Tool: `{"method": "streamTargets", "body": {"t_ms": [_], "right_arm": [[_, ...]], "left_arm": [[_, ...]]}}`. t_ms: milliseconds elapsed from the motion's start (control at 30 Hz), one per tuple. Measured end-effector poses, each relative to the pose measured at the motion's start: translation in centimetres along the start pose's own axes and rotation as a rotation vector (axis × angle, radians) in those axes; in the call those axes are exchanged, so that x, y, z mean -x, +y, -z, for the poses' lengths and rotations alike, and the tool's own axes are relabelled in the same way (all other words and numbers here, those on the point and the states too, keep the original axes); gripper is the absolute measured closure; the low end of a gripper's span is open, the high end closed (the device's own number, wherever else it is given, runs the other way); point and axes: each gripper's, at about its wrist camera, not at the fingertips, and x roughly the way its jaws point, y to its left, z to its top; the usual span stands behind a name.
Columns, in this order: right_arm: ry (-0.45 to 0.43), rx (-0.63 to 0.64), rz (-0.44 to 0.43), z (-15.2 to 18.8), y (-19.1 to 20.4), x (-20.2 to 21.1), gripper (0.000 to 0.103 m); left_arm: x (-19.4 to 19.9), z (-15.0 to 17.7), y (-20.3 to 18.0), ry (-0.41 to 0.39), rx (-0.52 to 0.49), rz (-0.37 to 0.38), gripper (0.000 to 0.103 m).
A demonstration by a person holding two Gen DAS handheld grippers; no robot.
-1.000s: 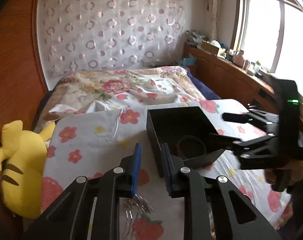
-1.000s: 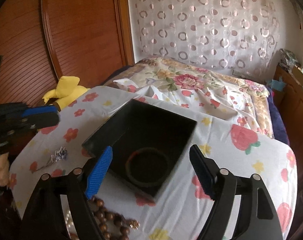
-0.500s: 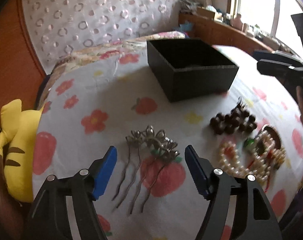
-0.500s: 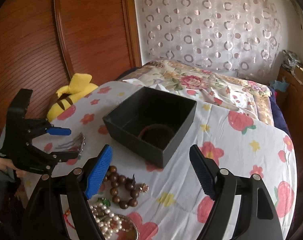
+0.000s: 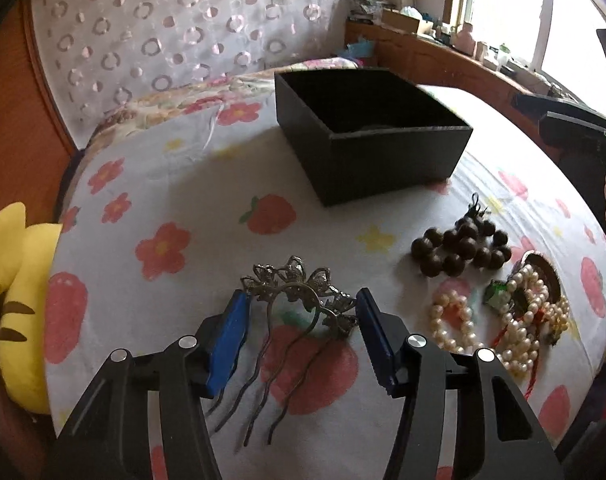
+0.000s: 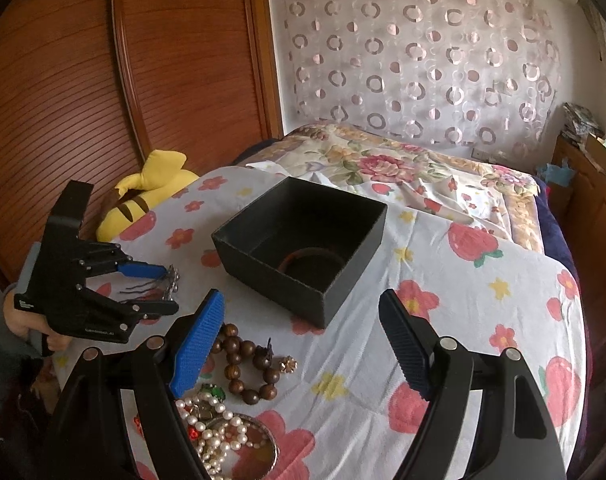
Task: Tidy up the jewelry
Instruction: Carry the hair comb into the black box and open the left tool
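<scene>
A silver hair comb with butterfly ornaments lies on the flowered cloth, its prongs pointing toward me. My left gripper straddles its ornate top with the jaws closing; thin gaps still show at both blue pads. From the right wrist view the left gripper hangs low over the comb. The black box stands behind and holds a dark bangle. My right gripper is wide open and empty, hovering before the box. A wooden bead bracelet and a pearl necklace lie to the right.
A small round dish sits under the pearls and a green trinket. A yellow plush toy lies off the cloth's left edge. Behind are a bed with a floral quilt, a wooden wardrobe and a cluttered window ledge.
My left gripper came down from near the box to the comb, opened wide, and now narrows around it. My right gripper pulled back from the box, bringing beads and pearls into view.
</scene>
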Motion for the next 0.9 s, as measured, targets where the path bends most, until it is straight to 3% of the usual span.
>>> {"method": "streamTargets", "body": {"t_ms": [167, 300, 433, 700, 900], "right_arm": [[0.005, 0.007, 0.014, 1.2, 0.0, 0.0, 0.022], [0.014, -0.001, 0.019, 2.2, -0.1, -0.1, 0.022], [0.015, -0.011, 0.021, 3.1, -0.1, 0.1, 0.022], [0.012, -0.041, 0.021, 4.5, -0.7, 1.3, 0.021], [0.011, -0.063, 0.026, 5.2, -1.2, 1.6, 0.021]], "left_arm": [[1.9, -2.5, -1.4, -0.093, 0.004, 0.012, 0.050], [3.0, -6.4, -2.6, -0.183, 0.022, 0.038, 0.050], [2.6, -9.9, -4.4, -0.215, 0.015, 0.065, 0.050], [-0.5, -14.3, -6.7, -0.200, 0.009, 0.040, 0.050], [-2.5, -14.7, -6.2, -0.169, 0.025, 0.027, 0.048]]}}
